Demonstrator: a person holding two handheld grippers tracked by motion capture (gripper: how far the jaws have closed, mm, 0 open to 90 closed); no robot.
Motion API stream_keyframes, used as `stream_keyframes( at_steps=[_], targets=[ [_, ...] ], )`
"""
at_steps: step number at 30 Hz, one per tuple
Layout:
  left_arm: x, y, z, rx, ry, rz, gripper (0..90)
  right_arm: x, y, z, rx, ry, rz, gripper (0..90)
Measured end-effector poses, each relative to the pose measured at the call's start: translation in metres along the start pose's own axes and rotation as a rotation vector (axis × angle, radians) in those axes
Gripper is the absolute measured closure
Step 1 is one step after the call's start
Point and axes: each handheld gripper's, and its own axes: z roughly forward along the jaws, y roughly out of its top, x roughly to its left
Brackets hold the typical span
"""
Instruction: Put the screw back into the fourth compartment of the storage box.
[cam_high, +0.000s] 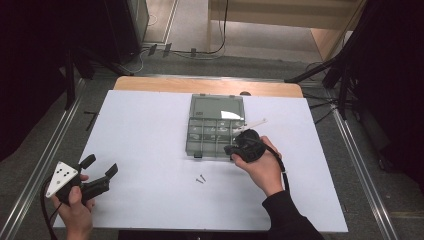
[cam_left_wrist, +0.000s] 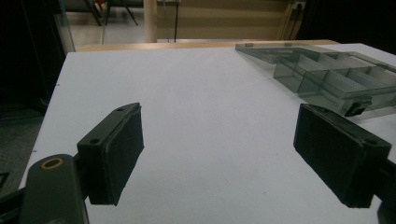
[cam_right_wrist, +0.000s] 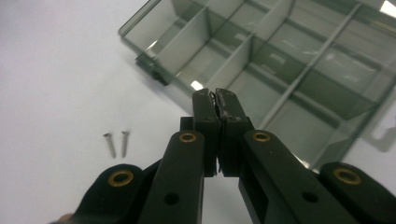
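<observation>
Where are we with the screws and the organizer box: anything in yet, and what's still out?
Done: the organizer box lies open. In hand: the right hand-held gripper hangs shut over a compartment; whether it pinches a screw, or any lie inside, I can't tell. Left: two screws still on the table; the left hand-held gripper is open and idle.

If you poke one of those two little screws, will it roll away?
Probably a bit. The screws lie flat on the smooth white table, so one would likely roll, curving round its head rather than going straight. They look thin and light, so a small nudge should move them, and they seem stiff metal, unlikely to bend. Pinching one might be fiddly.
</observation>
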Motion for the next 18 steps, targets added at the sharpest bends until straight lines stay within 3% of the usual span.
stream_keyframes(
  at_steps=[18],
  targets=[
    [-0.001,0.000,0.001,-0.001,-0.002,0.001,16.3,-0.049,0.034,0.006,0.034,-0.115,0.059,90.0]
  ],
)
